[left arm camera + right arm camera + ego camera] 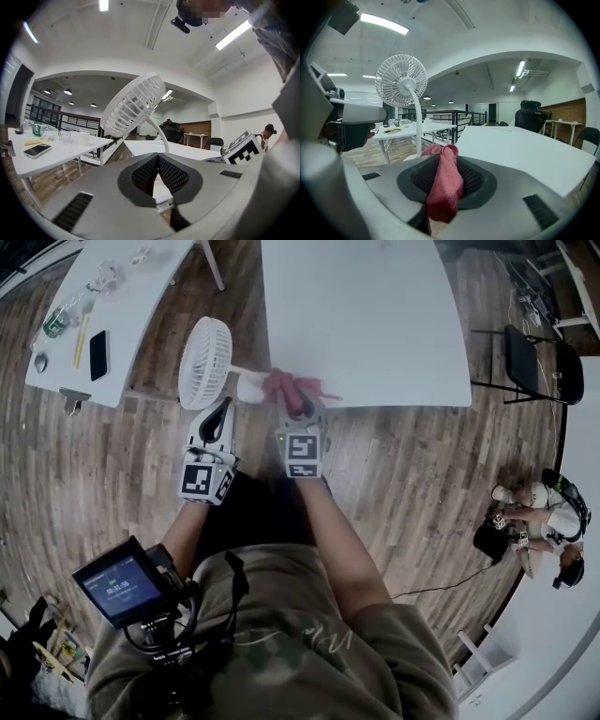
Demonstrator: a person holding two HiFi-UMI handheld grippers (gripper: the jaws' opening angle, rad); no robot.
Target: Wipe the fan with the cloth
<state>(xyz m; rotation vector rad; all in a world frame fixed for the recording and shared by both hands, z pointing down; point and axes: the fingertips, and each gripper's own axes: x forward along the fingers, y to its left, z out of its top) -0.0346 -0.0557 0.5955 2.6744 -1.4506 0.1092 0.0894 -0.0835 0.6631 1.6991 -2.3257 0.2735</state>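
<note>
Head view: small white desk fan with a round grille head on a curved neck (204, 362) stands at the near corner of the white table (375, 324), head tilted away from the person. Right gripper (295, 404) sits just beside the fan's foot, jaws pinching a bunched pink-red woven cloth (289, 388); the right gripper view shows the fold clamped between the ribbed pads, a tail hanging below them. Left gripper (217, 418) is just under the fan's grille head, jaws pressed together on nothing. Progress, as a judgement: cloth is picked up and brought to the fan, low by the foot and neck; the grille looks unreached, so most or all of the wiping appears left. Whether any part has been wiped cannot be read, as no dust or streak shows. Hard to make out: whether the cloth touches the foot or stops short of it, and whether the left gripper's tip rests against the neck. Both gripper views lose the fan's foot behind their own housings; only the neck and head show there.
</note>
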